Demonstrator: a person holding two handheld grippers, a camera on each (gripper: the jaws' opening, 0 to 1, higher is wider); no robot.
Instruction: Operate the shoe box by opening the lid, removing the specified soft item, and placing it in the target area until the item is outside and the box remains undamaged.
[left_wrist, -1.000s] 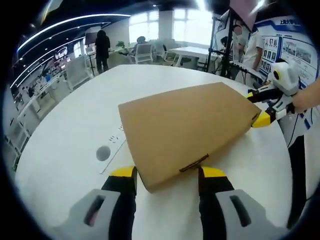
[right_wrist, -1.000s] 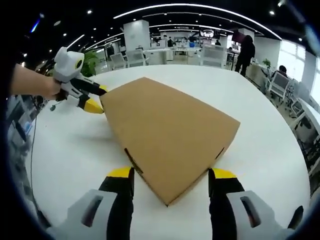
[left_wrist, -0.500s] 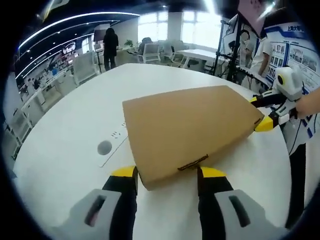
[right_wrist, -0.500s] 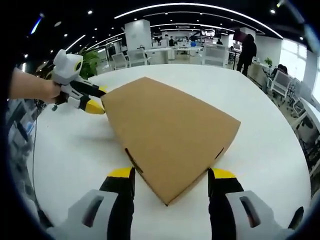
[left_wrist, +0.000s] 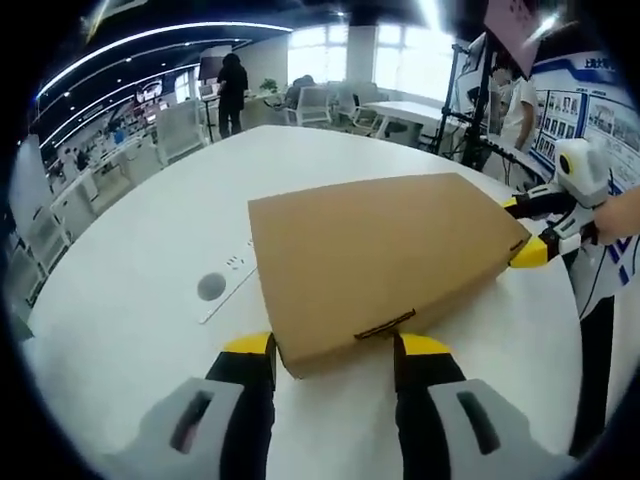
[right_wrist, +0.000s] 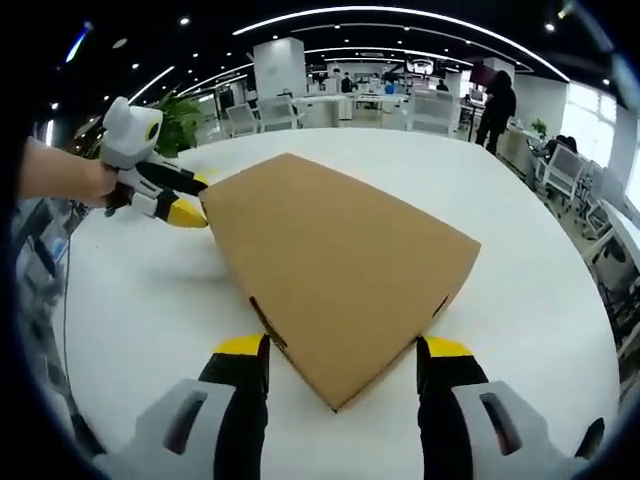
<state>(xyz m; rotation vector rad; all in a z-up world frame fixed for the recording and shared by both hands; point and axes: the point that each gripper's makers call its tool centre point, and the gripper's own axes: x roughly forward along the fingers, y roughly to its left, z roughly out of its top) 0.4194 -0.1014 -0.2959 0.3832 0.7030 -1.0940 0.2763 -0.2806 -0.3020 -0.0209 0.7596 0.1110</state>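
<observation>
While closed and flat on white table (left_wrist: 130, 300), shoe box (left_wrist: 385, 262) sits with opposite corners between both jaw pairs. Left gripper (left_wrist: 332, 350) jaws wide, straddling near corner; same for right gripper (right_wrist: 340, 352). Long axis runs gripper to gripper. Lid down, contents hidden. Round grommet (left_wrist: 211, 287) just beside box.

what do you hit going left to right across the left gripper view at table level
round grey port → white socket strip → shoe box → right gripper at the box's far corner, jaws open
</observation>
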